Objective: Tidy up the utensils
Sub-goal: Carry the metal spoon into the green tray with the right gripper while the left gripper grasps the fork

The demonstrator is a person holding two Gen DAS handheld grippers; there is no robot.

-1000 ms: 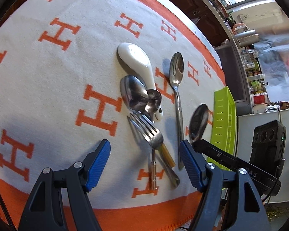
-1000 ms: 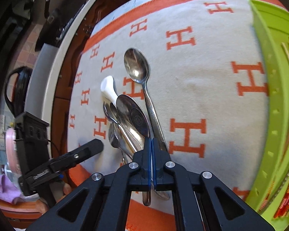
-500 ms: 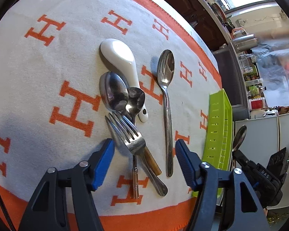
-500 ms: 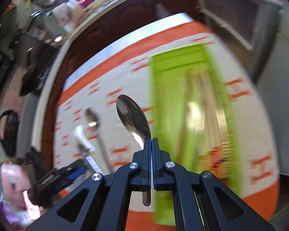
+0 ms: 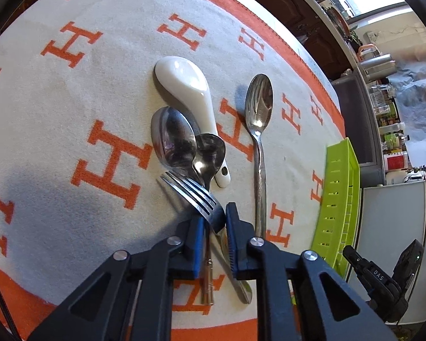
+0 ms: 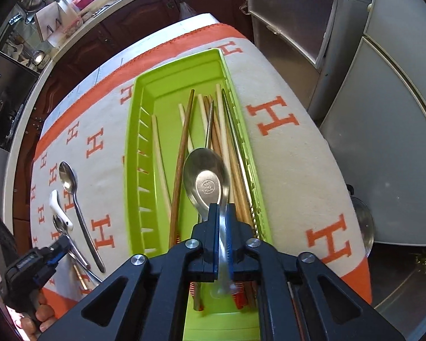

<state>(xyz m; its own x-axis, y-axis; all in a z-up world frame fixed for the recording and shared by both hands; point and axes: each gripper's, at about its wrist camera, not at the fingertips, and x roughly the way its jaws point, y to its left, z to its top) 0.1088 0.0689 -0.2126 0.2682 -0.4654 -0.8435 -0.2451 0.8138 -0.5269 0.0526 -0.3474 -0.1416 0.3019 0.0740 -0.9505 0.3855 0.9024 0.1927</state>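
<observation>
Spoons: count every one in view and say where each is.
5. White ceramic spoon, long steel spoon and two overlapping steel spoons on the cloth; one between the right gripper jaws over the green tray. Others may be hidden.

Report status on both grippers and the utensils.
Left gripper closing on steel fork. Right gripper holds steel spoon over green plastic tray, chopsticks below. Path clear.

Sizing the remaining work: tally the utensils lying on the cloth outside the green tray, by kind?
Metal spoons: 3
Ceramic spoon: 1
Fork: 1
Total: 5
Not counted: held spoon in the right gripper over the tray.
</observation>
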